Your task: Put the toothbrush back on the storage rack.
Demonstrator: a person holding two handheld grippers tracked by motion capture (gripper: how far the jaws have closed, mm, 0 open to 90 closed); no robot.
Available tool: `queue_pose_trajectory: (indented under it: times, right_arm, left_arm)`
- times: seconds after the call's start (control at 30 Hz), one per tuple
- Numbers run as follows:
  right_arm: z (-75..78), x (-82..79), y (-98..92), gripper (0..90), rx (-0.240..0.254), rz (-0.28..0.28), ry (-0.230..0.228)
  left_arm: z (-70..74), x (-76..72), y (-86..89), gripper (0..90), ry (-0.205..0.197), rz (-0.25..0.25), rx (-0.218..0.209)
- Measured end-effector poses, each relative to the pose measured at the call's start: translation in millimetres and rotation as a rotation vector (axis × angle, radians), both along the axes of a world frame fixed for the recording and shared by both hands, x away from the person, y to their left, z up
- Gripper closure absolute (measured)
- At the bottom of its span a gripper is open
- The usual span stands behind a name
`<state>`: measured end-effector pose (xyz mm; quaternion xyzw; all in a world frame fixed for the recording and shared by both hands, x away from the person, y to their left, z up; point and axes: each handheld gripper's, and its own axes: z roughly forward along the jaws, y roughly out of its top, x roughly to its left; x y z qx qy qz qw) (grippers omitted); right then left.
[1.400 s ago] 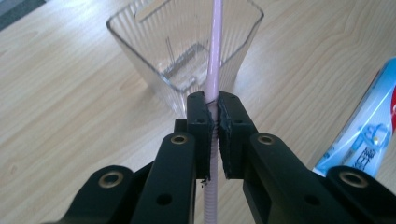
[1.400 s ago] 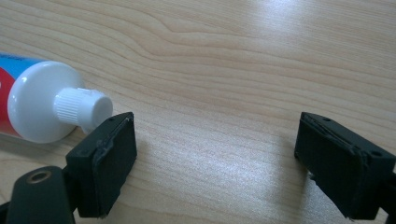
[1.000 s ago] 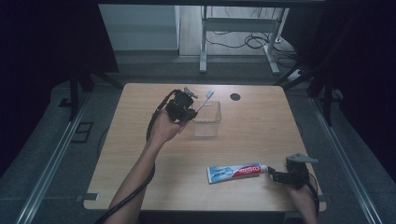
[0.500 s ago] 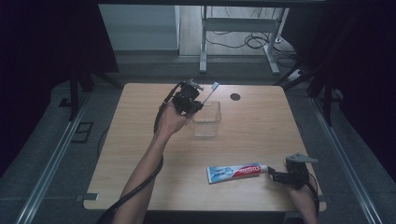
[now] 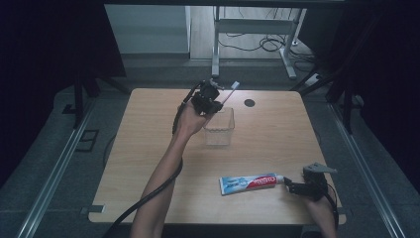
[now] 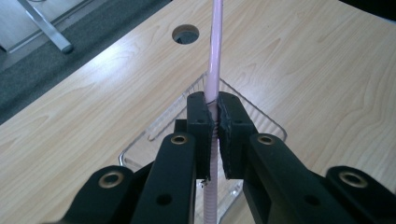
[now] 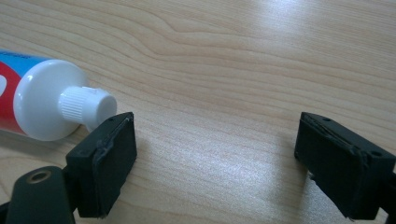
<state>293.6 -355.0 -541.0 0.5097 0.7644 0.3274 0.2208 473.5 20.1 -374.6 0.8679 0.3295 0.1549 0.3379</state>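
My left gripper (image 5: 214,102) is shut on a pink toothbrush (image 5: 229,92), whose head points up and to the right. It hangs over the far left corner of a clear plastic box (image 5: 219,130). In the left gripper view the pink toothbrush (image 6: 215,56) runs straight up between the closed jaws of my left gripper (image 6: 215,122), with the box rim (image 6: 261,119) below. A toothpaste tube (image 5: 247,182) lies flat near the front edge. My right gripper (image 5: 292,187) rests open at its cap end. In the right gripper view the white cap (image 7: 88,105) sits just beside the left pad of my right gripper (image 7: 218,140).
A round cable hole (image 5: 249,103) sits in the wooden table (image 5: 277,139) beyond the box. A metal frame leg and cables (image 5: 267,44) stand on the floor behind the table. Dark rails run along both sides.
My left hand has carried the toothbrush to the right and farther away, toward the box's far side. The right gripper and the toothpaste tube have stayed put.
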Motion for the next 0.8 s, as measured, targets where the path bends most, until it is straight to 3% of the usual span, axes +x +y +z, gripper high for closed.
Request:
queue_pose_trajectory:
  times: [0.7, 0.8]
  right_arm:
    - [0.0, -0.1, 0.4, 12.8, 0.002, 0.003, 0.000]
    - [0.0, -0.1, 0.4, 12.8, 0.002, 0.004, 0.000]
  left_arm:
    - [-27.0, 20.7, -10.5, 84.2, -0.028, 0.009, -0.006]
    - [-30.3, 21.9, -11.5, 84.2, -0.014, 0.008, -0.009]
